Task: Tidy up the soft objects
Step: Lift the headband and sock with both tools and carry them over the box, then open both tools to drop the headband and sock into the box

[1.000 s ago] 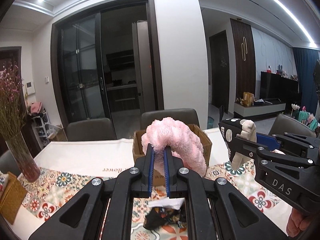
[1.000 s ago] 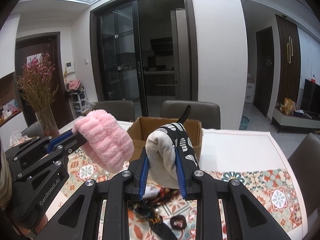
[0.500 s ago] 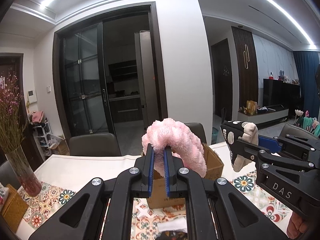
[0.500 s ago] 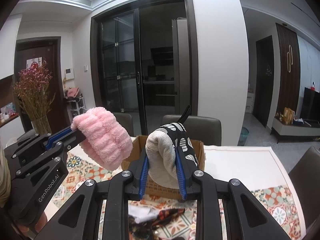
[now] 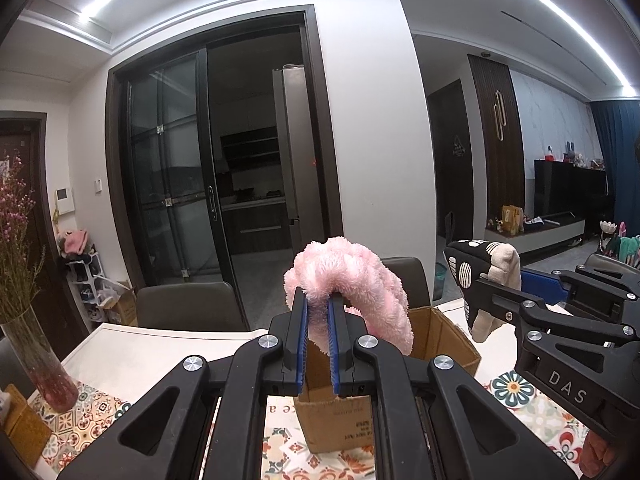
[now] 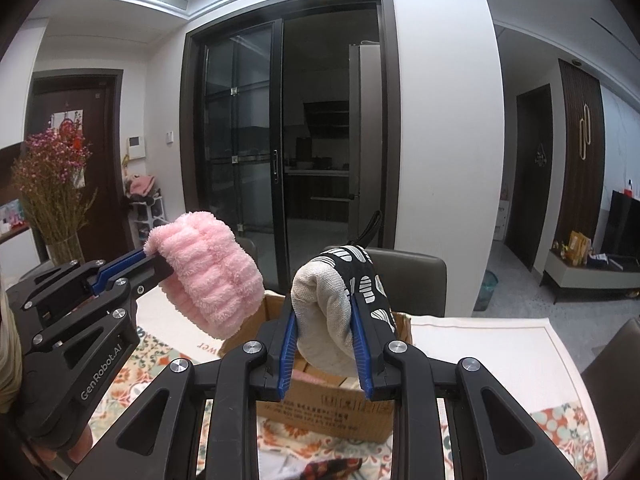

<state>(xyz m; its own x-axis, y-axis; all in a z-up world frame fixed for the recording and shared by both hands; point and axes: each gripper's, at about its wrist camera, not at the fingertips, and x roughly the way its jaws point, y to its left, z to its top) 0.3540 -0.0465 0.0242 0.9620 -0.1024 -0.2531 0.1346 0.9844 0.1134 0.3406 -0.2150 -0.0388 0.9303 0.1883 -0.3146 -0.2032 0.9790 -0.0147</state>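
My left gripper is shut on a fluffy pink headband, held in the air over the near left part of an open cardboard box. It also shows at the left of the right wrist view. My right gripper is shut on a black-and-white patterned oven mitt with a cream lining, held just above the box. The mitt also shows at the right of the left wrist view.
The box stands on a table with a flower-patterned cloth. A dark patterned cloth piece lies in front of the box. A glass vase of dried pink flowers stands at the table's left. Grey chairs line the far side.
Both grippers have moved forward toward the box with their loads; the box now looks larger and sits right under the headband and the mitt. The loose cloths have dropped out of the lower view.
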